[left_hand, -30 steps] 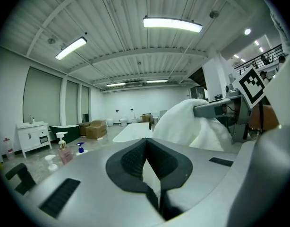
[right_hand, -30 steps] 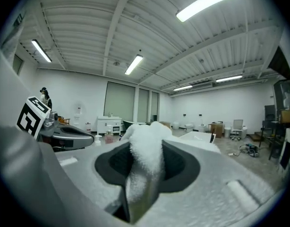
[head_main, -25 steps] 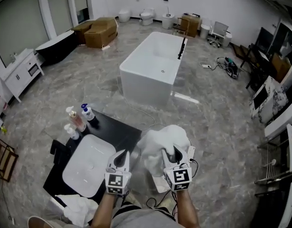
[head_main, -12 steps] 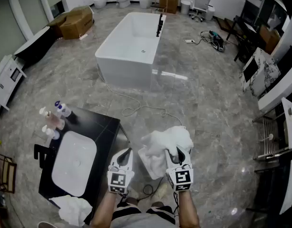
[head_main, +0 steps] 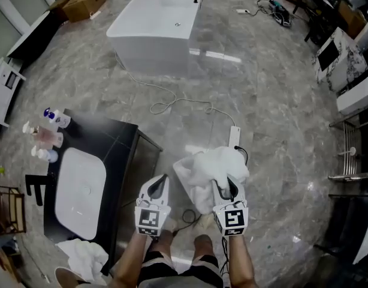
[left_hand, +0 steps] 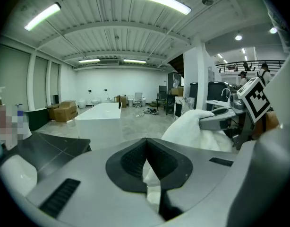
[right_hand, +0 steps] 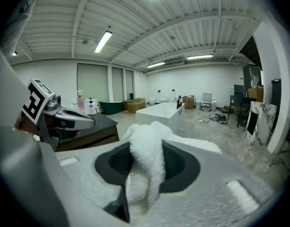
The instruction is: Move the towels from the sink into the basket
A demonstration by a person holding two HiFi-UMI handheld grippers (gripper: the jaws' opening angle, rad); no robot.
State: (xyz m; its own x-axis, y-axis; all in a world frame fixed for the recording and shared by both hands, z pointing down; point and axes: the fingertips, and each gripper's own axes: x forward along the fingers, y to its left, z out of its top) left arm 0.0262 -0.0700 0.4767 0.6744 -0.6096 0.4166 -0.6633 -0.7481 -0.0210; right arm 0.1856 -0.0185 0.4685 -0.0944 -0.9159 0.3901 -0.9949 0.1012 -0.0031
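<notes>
Both grippers dropped away from the sink (head_main: 80,191); right gripper (head_main: 225,188) pinches a white towel (head_main: 209,165), left gripper (head_main: 162,180) pressed together, empty, just beside it.

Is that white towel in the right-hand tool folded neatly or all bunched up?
Bunched up: the white towel hangs crumpled, one fold pinched by the right gripper.

Bright, even light from ceiling tube lamps (left_hand: 157,0) throws glare streaks on the polished floor (head_main: 215,55) and nearly washes out the white towel (head_main: 211,170). All views bow at the edges; both gripper views have dark corners and soft foregrounds.
</notes>
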